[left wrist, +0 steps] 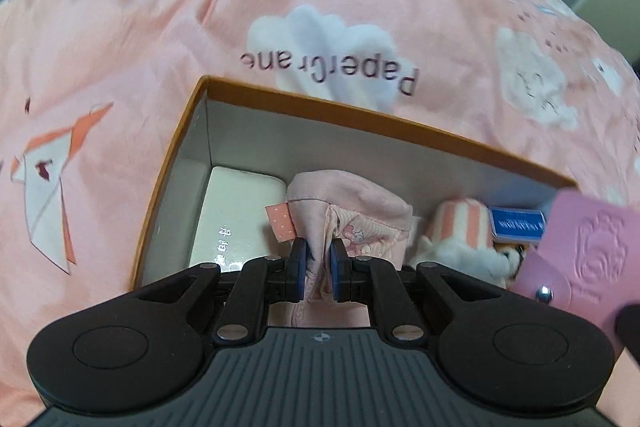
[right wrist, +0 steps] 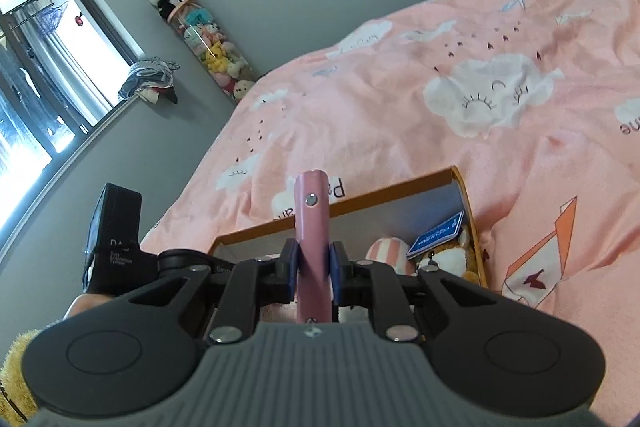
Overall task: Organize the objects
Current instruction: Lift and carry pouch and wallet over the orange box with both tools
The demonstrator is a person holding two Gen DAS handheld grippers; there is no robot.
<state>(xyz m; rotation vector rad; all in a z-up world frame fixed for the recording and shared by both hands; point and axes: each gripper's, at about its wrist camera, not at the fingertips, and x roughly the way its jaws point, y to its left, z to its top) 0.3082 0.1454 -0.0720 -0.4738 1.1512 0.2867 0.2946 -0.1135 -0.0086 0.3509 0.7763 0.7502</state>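
Two grippers work over one orange-rimmed cardboard box [left wrist: 256,95] with white inner walls, which sits on a bed under a pink duvet printed with white clouds and paper cranes [left wrist: 100,75]. The left gripper [left wrist: 316,269] reaches down into the box, its jaws closed nearly together on a fold of a pale pink fabric pouch with a cartoon print [left wrist: 352,223] — the pouch stands near the middle of the box floor. Against the box's left wall lies a white rectangular case [left wrist: 236,219]; toward the right end of the box sit a pink-and-white striped soft toy [left wrist: 464,227] and a small blue printed card [left wrist: 518,223], the card leaning by the right wall.

The right gripper [right wrist: 314,269] hovers above the box's near edge, jaws pinched on a pink leather-look wallet with metal snap studs [right wrist: 313,223], held edge-up and not yet inside.

Judging from this, the wallet is due to go into the box, and free floor looks scarce. Lowering it blindly could knock the striped toy or tip the card. The wallet is smooth and gripped on a narrow band, so it may rotate or slip in the jaws. On the left, the pouch is soft; if pulled, it could drag against the white case, and the box itself may shift on the yielding duvet.
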